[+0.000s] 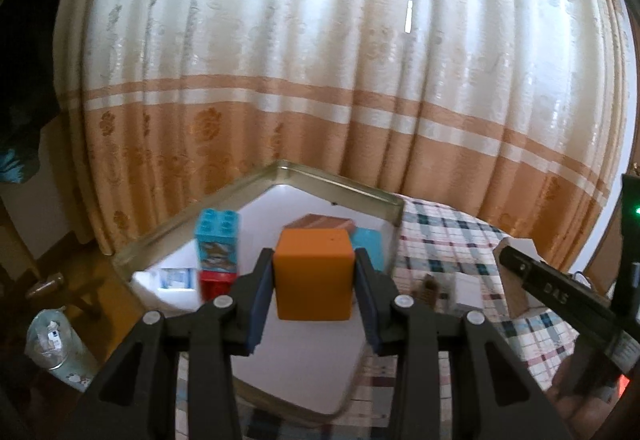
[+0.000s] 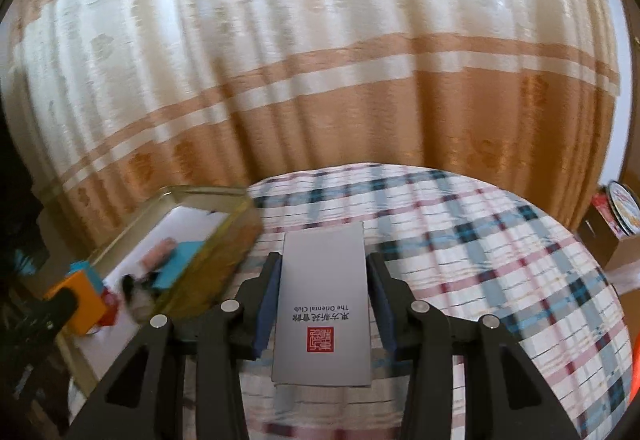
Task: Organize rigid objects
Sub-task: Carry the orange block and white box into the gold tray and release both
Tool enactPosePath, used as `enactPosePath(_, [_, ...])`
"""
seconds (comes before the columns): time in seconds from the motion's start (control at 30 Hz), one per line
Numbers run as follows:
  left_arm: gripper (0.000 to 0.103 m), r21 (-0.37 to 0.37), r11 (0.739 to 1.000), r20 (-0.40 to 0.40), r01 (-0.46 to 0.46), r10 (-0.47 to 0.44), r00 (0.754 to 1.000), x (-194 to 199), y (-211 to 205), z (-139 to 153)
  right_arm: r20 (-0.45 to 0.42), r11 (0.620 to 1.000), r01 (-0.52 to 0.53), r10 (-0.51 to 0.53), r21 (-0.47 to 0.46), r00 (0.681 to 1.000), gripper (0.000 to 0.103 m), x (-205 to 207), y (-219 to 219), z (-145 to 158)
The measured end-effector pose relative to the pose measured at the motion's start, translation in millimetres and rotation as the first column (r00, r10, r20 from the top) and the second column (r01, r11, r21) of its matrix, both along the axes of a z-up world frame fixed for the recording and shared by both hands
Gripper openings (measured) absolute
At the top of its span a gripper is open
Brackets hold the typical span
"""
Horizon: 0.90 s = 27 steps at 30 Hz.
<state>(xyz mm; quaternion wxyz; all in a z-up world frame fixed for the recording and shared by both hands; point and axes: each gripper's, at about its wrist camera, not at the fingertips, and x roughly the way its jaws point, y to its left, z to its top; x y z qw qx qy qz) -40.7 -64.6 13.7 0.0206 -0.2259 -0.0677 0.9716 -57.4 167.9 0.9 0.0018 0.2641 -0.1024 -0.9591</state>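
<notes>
- Cream-and-orange curtain (image 1: 320, 59) hangs behind a plaid-clothed counter (image 2: 500, 260).
- One tin tray (image 1: 340, 181) holds two stacked bricks (image 1: 218, 252).
- Left gripper (image 1: 314, 280) jaws clamp one orange cube (image 1: 314, 276).
- Right gripper (image 2: 324, 300) jaws clamp one grey box (image 2: 324, 300).

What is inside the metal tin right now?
The tin has a white floor. Inside are a blue toy brick stacked on a red one, a brown block and a flat blue piece. The orange cube hides what lies behind it.

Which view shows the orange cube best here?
The left wrist view: the orange cube sits centred and sharp, gripped by the left gripper above the metal tin. The right wrist view catches it only small and blurred at the left edge.
</notes>
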Motion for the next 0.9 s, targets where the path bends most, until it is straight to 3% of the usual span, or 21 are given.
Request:
enactPosePath(0.53, [0.039, -0.011, 0.998, 0.024, -0.059, 0.059, 0.998, -5, -27, -5, -0.049, 0.976, -0.219, 0.218, -0.012, 0.975, 0.045, -11, -91, 25])
enactPosePath(0.9, [0.039, -0.037, 0.996, 0.076, -0.077, 0.079, 0.994, -12, -30, -17, -0.017, 0.943, -0.327, 0.327, -0.062, 0.945, 0.045, -46, -131, 24])
